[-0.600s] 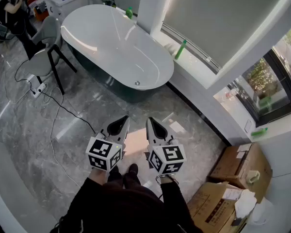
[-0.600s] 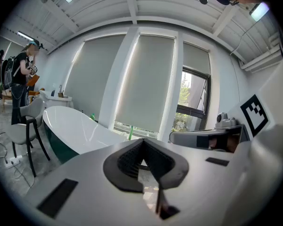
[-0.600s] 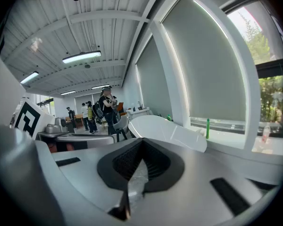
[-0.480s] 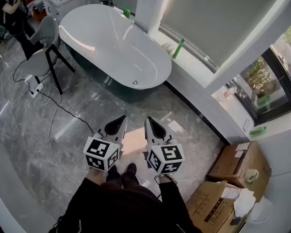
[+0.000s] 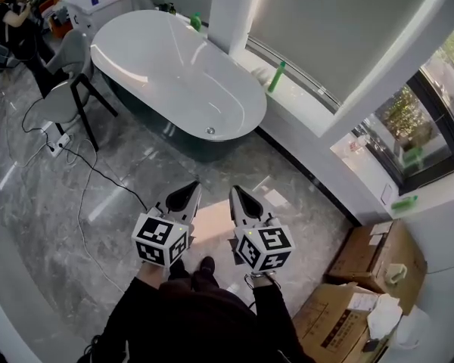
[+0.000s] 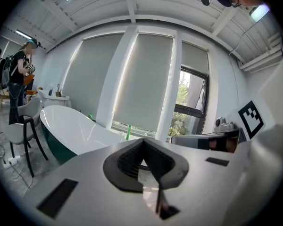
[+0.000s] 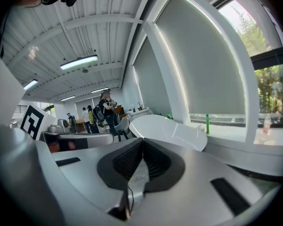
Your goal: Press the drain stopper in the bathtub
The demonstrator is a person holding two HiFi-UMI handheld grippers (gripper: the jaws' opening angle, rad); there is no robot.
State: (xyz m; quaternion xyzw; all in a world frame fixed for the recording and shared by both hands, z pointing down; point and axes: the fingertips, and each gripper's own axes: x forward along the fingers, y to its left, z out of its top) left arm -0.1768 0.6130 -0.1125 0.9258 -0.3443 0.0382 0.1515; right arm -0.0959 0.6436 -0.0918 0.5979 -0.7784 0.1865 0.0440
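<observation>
Grey marble floor (image 5: 53, 225) fills most of the head view. White oval bathtub (image 5: 159, 59) stands along the floor's far edge under the window ledge (image 5: 303, 100), dark outer wall, nothing in it but the drain stopper (image 5: 210, 131), a small round metal piece on the tub bottom at the end nearest the grippers. Cardboard boxes (image 5: 374, 259) sit at the floor's right corner against the wall. Grey chair (image 5: 64, 82) stands just beside the tub's left side; a black cable (image 5: 98, 174) runs from a power strip (image 5: 58, 141) by the chair legs across the floor. A person (image 5: 15, 21) stands at the far left corner. Left gripper (image 5: 194, 187) and right gripper (image 5: 233, 190) are held side by side over the floor, well apart from the tub, tips pointing toward it. Left gripper view: jaws pressed together at the tips, nothing between them, tub (image 6: 70, 126) ahead to the left. Right gripper view: jaws likewise closed tip to tip and empty, tub (image 7: 165, 128) ahead. Green bottle (image 5: 276, 76) stands upright on the window ledge's near edge, beside the tub.
</observation>
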